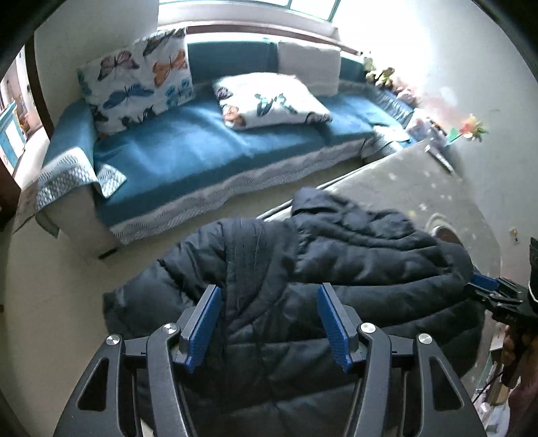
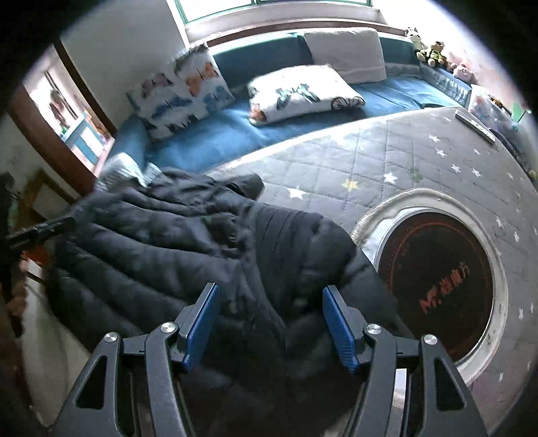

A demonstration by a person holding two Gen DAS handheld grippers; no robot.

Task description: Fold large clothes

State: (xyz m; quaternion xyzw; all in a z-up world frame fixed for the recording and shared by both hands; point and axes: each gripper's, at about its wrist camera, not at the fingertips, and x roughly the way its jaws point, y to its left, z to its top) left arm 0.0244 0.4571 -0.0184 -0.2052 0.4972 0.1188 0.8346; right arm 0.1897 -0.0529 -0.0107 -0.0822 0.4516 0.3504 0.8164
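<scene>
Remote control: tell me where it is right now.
The remote control lies at the far right edge of the star-patterned table cover, beyond the jacket and near the sofa; the left wrist view shows it too.

- This is a home, most likely a living room.
- A long blue-covered sofa (image 1: 188,161) runs across the far side, from 10 to 1 o'clock, under a bright window (image 2: 269,6).
- Butterfly-print cushions (image 1: 138,80) and a plain white cushion (image 2: 346,53) sit on it.
- Soft toys (image 2: 430,50) line the sofa's end at 1 o'clock in the right wrist view.
- The table (image 2: 420,151) wears a quilted grey cover with stars, and a round dark cooktop (image 2: 437,282) is set into it at 3 o'clock.
- A wood-framed doorway (image 2: 64,111) at 10 o'clock opens onto another room.
</scene>
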